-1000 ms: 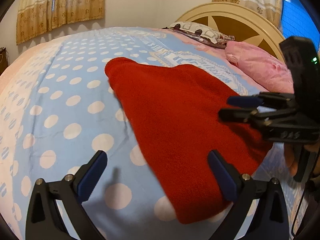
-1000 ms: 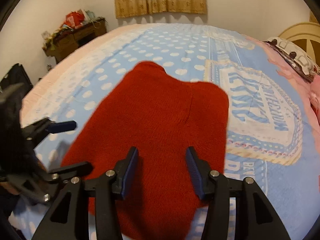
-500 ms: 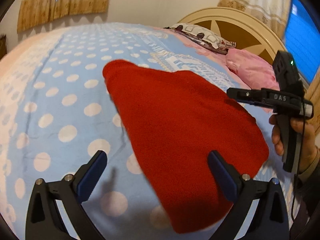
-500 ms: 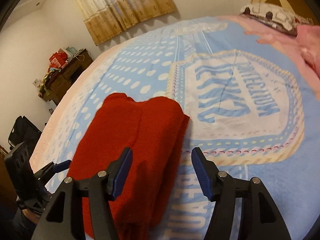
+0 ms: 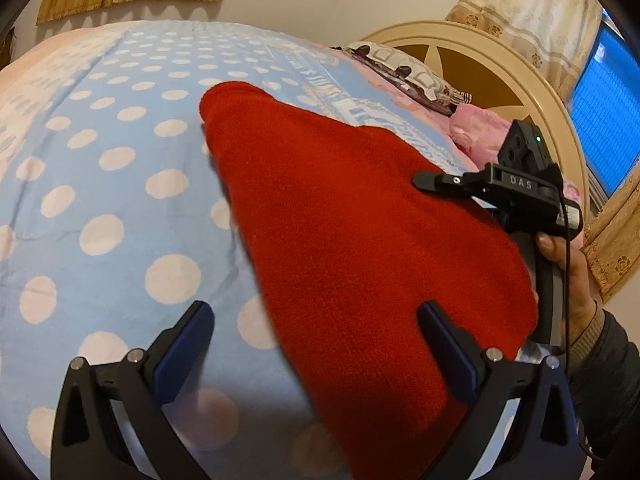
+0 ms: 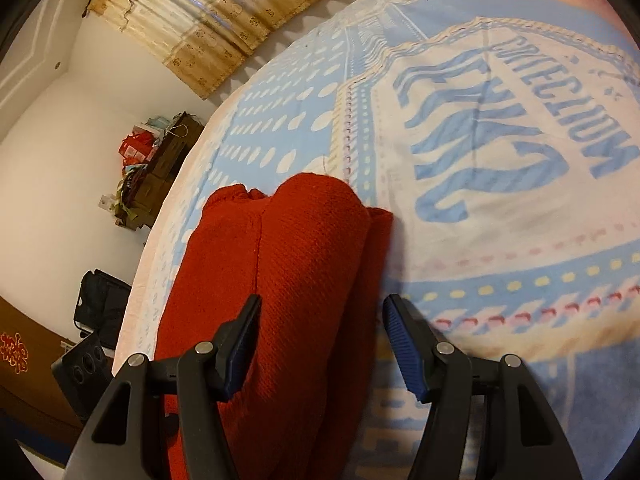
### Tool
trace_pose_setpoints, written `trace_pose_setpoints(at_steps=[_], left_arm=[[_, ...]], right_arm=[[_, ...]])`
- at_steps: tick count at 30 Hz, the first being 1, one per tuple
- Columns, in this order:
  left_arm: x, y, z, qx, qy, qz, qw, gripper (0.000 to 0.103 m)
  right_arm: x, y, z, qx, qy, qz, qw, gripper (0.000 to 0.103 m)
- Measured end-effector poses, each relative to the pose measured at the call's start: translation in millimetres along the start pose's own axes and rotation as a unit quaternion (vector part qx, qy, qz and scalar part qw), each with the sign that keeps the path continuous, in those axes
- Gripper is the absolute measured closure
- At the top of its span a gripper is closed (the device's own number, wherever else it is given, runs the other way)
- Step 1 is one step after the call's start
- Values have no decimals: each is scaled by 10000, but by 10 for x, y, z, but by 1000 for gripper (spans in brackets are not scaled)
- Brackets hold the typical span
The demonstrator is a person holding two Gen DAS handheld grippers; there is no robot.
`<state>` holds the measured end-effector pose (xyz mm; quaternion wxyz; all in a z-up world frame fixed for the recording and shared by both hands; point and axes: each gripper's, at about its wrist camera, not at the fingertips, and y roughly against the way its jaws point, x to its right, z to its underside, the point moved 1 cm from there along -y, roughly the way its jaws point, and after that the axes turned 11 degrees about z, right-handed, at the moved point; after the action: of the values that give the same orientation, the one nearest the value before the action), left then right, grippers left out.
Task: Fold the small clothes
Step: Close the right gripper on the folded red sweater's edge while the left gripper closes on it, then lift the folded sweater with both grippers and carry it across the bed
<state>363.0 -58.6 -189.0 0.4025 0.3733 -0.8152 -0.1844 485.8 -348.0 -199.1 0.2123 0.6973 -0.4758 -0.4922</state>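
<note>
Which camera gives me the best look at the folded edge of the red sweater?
The right wrist view: the red sweater fills its centre, with stacked layers and knit visible along the side by the printed bedspread. The left wrist view shows the sweater only as a smooth, blurred slab.

Red garment (image 6: pixel 304 264) coarse matt knit, bedsheet (image 5: pixel 120 184) smooth printed cotton cloth
</note>
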Motion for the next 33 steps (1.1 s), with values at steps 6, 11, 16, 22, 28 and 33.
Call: trace_pose_setpoints(at_steps=[6, 11, 16, 22, 28, 33], left_arm=[[7, -23, -12, -3, -34, -43, 10000, 0], [-3, -27, -17, 1, -48, -38, 10000, 0], [-8, -48, -32, 15, -67, 6, 10000, 0], [3, -59, -43, 11, -107, 49, 9999, 0], [8, -56, -47, 19, -135, 155, 9998, 1], [18, -57, -49, 11, -169, 259, 9995, 9]], right_arm=[[-63, -114, -53, -2, 105, -102, 9999, 44], [-119, -217, -90, -40, 147, -253, 9996, 62], [-101, -263, -90, -20, 79, -359, 9993, 63], [-58, -210, -42, 46, 56, -397, 9992, 69], [-13, -202, 21, -94, -197, -586, 9980, 72], [-19, -184, 65, -64, -176, -559, 9983, 73]])
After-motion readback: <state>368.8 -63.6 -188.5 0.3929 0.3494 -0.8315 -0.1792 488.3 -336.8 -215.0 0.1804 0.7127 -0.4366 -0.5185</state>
